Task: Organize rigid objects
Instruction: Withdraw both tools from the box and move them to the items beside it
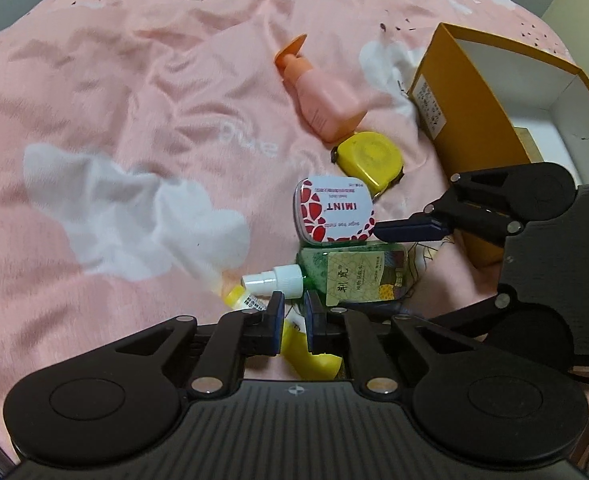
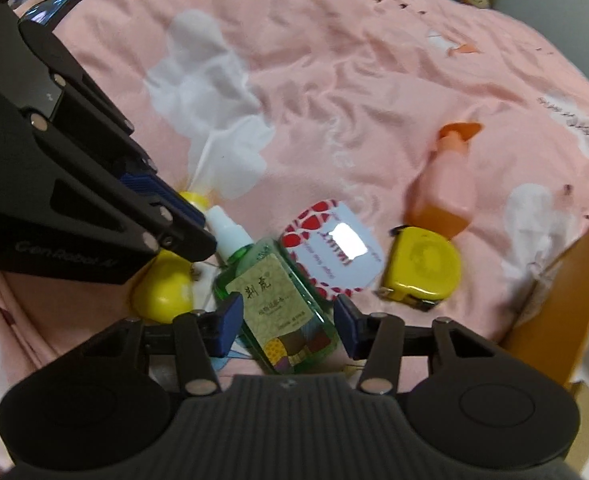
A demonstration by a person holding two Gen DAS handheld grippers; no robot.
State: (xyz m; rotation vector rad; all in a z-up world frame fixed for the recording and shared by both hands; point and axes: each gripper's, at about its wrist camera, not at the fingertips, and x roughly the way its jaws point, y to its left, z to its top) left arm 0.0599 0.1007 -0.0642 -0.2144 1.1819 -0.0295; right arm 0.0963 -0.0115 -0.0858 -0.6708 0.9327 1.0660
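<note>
Green spray bottle (image 2: 278, 300) lies flat on the pink quilt (image 2: 334, 80) between my right gripper (image 2: 288, 320)'s half-open jaws, pads either side and not clearly pressing yet; my left gripper (image 1: 294, 312) is clamped narrow on the yellow bottle (image 1: 314, 362) just beside it. Trouble ahead, I'd judge: smooth sides could squirt out as I squeeze, soft bedding gives under a push, and my two grippers sit close enough to knock together, or nudge the mint tin (image 1: 332, 212) and yellow tape measure (image 1: 368, 160). Orange box (image 1: 474, 100) waits nearby, its inside mostly cut off; the yellow bottle's neck hides behind my fingers, and blur smears the tin's lettering
</note>
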